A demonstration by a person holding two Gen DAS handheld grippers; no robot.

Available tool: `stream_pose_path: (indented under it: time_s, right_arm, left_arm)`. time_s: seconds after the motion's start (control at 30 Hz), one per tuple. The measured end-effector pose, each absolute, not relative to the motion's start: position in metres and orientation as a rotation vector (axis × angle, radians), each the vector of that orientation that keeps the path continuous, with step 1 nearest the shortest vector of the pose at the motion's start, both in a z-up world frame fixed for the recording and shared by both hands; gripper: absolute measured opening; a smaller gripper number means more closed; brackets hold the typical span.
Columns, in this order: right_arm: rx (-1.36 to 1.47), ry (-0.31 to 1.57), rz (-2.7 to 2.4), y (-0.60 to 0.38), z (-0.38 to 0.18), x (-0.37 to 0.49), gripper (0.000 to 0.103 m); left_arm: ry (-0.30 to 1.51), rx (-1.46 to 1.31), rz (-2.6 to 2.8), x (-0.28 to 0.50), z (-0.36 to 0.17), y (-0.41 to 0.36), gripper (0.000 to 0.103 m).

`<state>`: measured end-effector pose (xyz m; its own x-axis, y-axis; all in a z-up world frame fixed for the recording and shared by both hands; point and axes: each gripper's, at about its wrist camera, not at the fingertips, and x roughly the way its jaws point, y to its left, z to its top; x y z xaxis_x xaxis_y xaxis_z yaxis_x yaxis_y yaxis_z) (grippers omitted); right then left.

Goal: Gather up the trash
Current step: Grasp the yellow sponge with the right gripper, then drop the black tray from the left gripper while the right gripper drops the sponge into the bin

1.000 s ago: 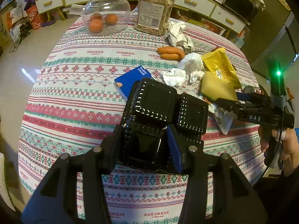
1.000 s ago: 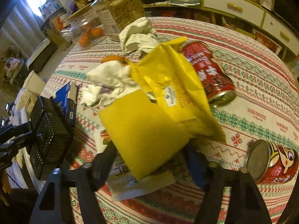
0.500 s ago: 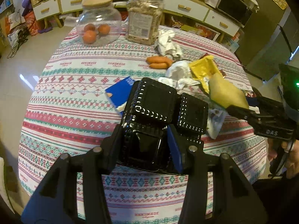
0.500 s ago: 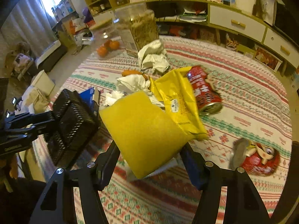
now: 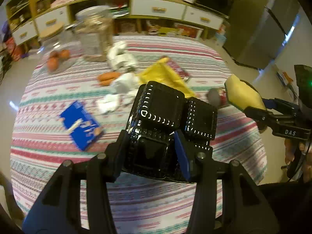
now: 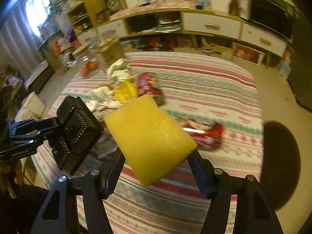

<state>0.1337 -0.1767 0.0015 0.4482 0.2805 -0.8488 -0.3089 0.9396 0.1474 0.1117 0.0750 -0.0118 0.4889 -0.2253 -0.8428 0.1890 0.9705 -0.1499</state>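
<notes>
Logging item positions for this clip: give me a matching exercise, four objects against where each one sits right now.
Things:
1. black tray
2. yellow sponge
3. blue box
4. oranges

Places:
A. lying flat on the tablecloth
B. inside a glass jar
C. between the left gripper's jaws
D. between the right gripper's jaws

Pairs: 1-C, 2-D, 3-A, 4-B
</notes>
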Motion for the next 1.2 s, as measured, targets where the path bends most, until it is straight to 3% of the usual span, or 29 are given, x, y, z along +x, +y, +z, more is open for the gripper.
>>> stream_pose_path:
  time_s: [0.7, 1.07, 1.2]
  right_arm:
    - [0.221, 1.069, -0.052, -0.426, -0.010, 0.079, 0.067]
    - [0.330, 1.092, -0.129, -0.475, -0.024, 0.070, 0.067]
    - [0.326, 1.099, -0.138, -0.480, -0.027, 0.069, 0.067]
  left_arm:
    - [1.004, 0.177, -0.507, 0.138, -0.010, -0.175, 0.050]
    - [1.079, 0.185, -0.531, 0.175, -0.045, -0.275, 0.051]
    - [1.097, 0.123, -0.574, 0.180, -0.052, -0.283, 0.058]
